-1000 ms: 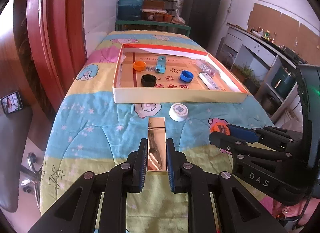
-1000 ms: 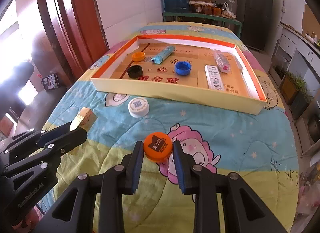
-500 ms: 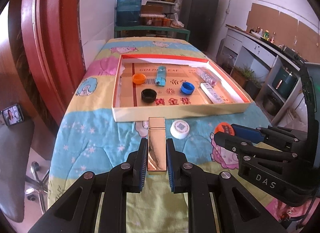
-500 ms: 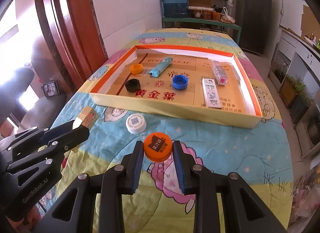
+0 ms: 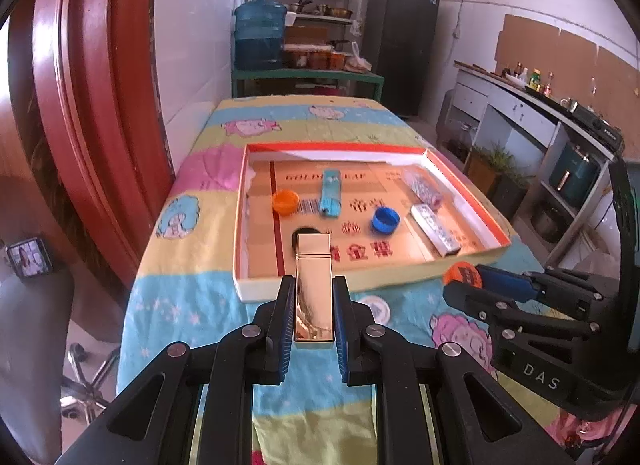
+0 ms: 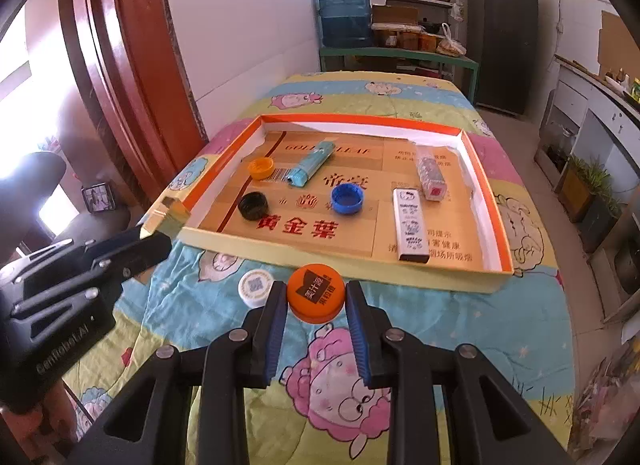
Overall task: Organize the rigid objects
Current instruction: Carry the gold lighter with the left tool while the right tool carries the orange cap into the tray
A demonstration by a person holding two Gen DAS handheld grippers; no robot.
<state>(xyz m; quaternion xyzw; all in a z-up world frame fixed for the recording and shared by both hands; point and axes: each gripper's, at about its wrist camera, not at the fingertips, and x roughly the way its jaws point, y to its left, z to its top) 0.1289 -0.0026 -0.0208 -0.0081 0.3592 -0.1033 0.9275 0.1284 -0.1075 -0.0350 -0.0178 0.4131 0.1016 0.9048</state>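
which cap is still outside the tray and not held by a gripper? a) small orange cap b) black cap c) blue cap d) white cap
d: the white cap lies on the blanket in front of the tray, free of both grippers, while the blue cap, black cap and small orange cap sit inside the tray.

Daylight is pouring in, blowing out the window [image 6: 16, 113] at left; glare is streaking the gold case [image 5: 313, 289]. Fisheye bending and dark vignetting are warping the edges.
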